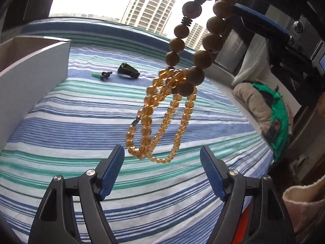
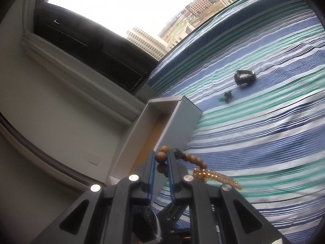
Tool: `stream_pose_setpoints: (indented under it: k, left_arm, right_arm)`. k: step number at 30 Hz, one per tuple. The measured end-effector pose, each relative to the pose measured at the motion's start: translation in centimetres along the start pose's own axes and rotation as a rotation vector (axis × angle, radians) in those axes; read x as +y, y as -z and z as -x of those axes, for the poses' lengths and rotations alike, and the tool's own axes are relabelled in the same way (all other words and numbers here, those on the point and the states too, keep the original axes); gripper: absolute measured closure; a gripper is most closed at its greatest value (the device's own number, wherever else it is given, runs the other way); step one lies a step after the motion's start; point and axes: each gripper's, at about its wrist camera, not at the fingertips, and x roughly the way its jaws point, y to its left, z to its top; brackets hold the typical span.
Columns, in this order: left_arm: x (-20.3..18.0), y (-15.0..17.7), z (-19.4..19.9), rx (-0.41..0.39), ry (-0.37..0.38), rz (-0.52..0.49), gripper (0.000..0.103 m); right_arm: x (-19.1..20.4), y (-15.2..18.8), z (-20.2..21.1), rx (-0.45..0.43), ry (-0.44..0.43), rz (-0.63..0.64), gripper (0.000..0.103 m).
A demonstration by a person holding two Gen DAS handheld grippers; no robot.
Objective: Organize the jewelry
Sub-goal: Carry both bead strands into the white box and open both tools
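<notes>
The wooden bead bracelet [image 1: 211, 40] hangs above the striped bedspread [image 1: 81, 122], clamped in the right gripper [image 2: 161, 161], with an amber bead strand [image 1: 162, 118] dangling from it. Below the strand the left gripper [image 1: 162, 156] stands apart, empty. Beside: white box [image 2: 172, 118], dark ring [image 1: 128, 71], green charm [image 1: 99, 75]
</notes>
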Motion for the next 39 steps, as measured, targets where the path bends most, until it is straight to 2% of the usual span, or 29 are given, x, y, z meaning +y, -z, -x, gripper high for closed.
stream_pose_setpoints:
  k: [3, 6, 7, 8, 9, 10, 15, 17, 21, 30, 35, 39]
  left_arm:
    - [-1.0, -0.7, -1.1, -0.038, 0.047, 0.008, 0.023]
    - [-0.4, -1.4, -1.3, -0.089, 0.046, 0.053, 0.025]
    - [0.1, -1.5, -1.3, -0.091, 0.052, 0.07, 0.038]
    - [0.6, -1.5, -1.4, -0.071, 0.07, 0.078, 0.056]
    - [1.0, -1.5, -1.8, -0.021, 0.089, 0.074, 0.098]
    - [1.2, -1.3, -2.1, 0.026, 0.1, 0.064, 0.098]
    - [1.2, 0.7, -0.6, 0.102, 0.08, -0.016, 0.098]
    - [1.6, 1.2, -0.3, 0.138, 0.066, -0.01, 0.098]
    - [3.0, 1.5, 0.8, 0.173, 0.058, 0.036, 0.098]
    - [4.5, -0.2, 4.9, 0.154, 0.048, 0.101, 0.098]
    - [4.8, -2.1, 8.7, 0.104, 0.035, 0.133, 0.098]
    - [4.4, -4.6, 13.8, 0.02, -0.038, 0.17, 0.098]
  right_arm:
    - [0.1, 0.3, 0.1, 0.003, -0.032, -0.038, 0.091]
    - [0.0, 0.4, 0.6, -0.003, -0.06, -0.077, 0.091]
    - [0.0, 0.3, 0.8, -0.007, -0.067, -0.083, 0.091]
    - [-0.1, 0.2, 1.0, -0.013, -0.071, -0.084, 0.091]
    - [-0.1, 0.0, 1.3, -0.023, -0.07, -0.08, 0.091]
    - [-0.1, -0.1, 1.6, -0.036, -0.068, -0.078, 0.091]
    - [-1.7, -1.4, 2.5, -0.086, -0.05, -0.109, 0.091]
    - [-2.3, -1.7, 3.0, -0.117, -0.06, -0.12, 0.091]
    - [-2.5, -2.6, 3.8, -0.155, -0.015, -0.091, 0.091]
    - [-3.5, -3.5, 4.9, -0.21, 0.134, -0.02, 0.091]
    - [-2.7, -2.9, 3.3, -0.15, 0.179, 0.062, 0.091]
    - [-1.2, -2.5, 1.9, -0.114, 0.187, 0.132, 0.091]
